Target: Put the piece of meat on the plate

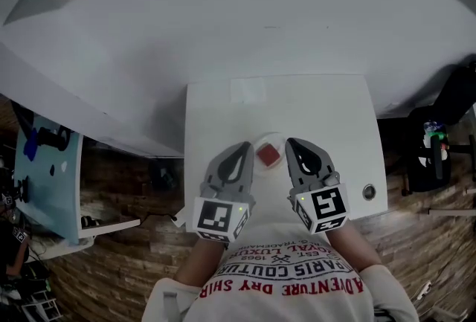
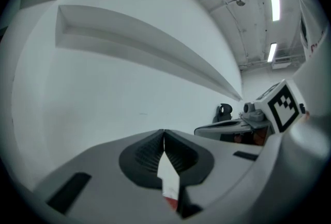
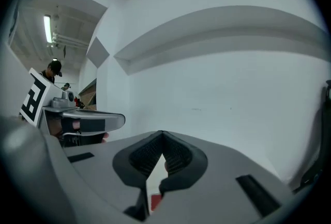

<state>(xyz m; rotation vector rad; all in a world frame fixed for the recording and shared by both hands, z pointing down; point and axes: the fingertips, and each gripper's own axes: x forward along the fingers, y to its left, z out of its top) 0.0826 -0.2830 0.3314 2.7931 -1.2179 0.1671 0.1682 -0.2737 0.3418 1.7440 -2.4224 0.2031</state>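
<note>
The piece of meat (image 1: 268,155), a small red block, lies on the plate (image 1: 257,143), a small pale round dish on the near half of the white bench (image 1: 327,112), roughly midway across it. By the look of it the placing step is done: the meat sits inside the rim and neither claw is on it. The left claw (image 1: 245,145) is just left of the plate and the right claw (image 1: 291,141) just right of it, both close to the person's body with their tips aimed toward the far wall. In the left gripper view the left claw (image 2: 164,133) has its jaws brought fully together with nothing between the ribbed pads; only a slit of white bench and a sliver of red shows below, through the gap nearer the body of the claw. The right gripper view tells the same of the right claw (image 3: 162,133): jaws pressed tip to tip, empty, with a strip of bench and a fleck of red beneath. Both views look out at the bare wall instead of the bench top, so I judge that the claws are held above the plate, not at its level. What is left, I think, is little: keep both claws away from the dish so that nothing nudges it, and confirm that the meat lies flat and wholly on the plate, not propped on its edge.
</note>
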